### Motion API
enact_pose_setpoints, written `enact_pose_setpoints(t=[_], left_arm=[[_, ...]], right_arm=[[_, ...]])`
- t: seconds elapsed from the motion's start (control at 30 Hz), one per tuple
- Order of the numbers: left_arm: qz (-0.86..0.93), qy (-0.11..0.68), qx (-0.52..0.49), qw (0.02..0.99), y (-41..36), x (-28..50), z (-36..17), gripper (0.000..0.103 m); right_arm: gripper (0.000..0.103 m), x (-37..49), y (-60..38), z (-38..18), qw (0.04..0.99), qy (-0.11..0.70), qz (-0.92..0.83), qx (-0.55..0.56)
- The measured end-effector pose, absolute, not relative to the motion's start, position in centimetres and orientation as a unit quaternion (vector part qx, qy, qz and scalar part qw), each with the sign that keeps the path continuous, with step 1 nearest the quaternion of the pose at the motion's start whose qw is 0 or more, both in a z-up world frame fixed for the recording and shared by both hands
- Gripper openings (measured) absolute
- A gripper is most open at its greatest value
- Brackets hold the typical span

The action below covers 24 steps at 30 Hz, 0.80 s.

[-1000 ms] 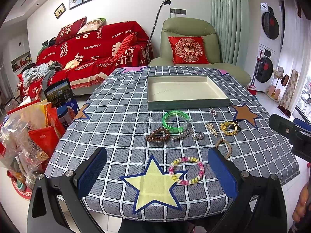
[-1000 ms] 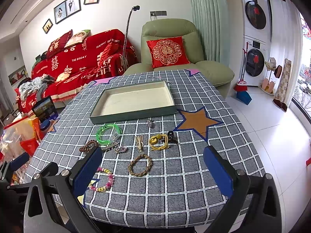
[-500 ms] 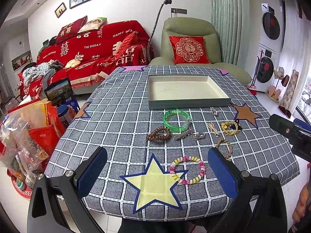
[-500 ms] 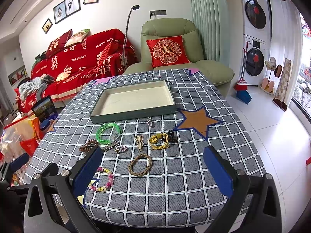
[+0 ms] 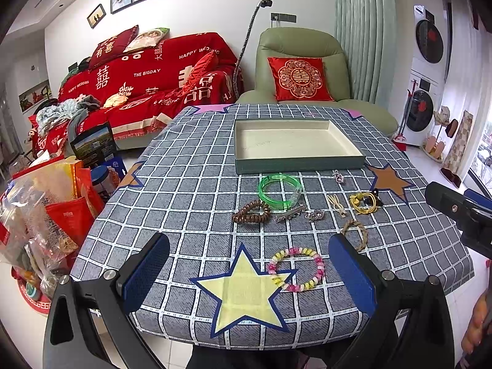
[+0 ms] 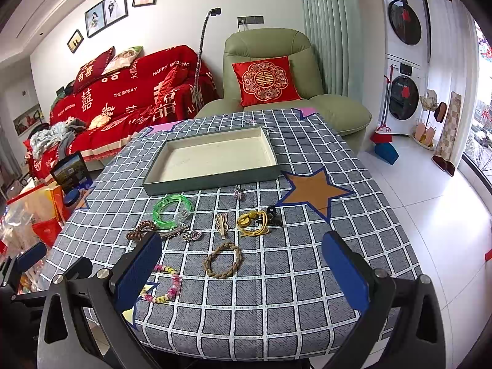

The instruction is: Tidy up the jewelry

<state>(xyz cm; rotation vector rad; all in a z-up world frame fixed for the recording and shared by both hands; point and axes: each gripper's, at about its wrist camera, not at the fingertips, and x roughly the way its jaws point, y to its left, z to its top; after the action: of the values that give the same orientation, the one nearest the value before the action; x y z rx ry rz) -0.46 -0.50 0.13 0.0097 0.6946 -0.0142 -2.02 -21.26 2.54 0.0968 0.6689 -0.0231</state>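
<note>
Lighting: bright, even daylight from the window [image 6: 482,117] at right; shadows soft. Fisheye bending, dark vignette at corners. Focus sharp.

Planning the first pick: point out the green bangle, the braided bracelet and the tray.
green bangle [image 6: 172,210], right wrist view, on its near rim.
braided bracelet [image 6: 223,259], right wrist view, on its left braid.
tray [image 6: 212,180], right wrist view, on its near wall.

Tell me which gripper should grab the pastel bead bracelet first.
Left. The left gripper is open, and the pastel bead bracelet lies between its fingers in its view. The right gripper, also open, frames the braided tan bracelet instead.
</note>
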Motion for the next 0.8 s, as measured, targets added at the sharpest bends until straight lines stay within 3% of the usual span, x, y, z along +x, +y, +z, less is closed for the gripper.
enact_pose_setpoints(t=[0.8], left_arm=[[-0.006, 0.347, 0.005, 0.938, -0.76, -0.24, -0.39, 0.103]], right_arm=[[0.103, -1.94, -21.13, 2.34, 0.942, 0.332, -0.010, 0.050]])
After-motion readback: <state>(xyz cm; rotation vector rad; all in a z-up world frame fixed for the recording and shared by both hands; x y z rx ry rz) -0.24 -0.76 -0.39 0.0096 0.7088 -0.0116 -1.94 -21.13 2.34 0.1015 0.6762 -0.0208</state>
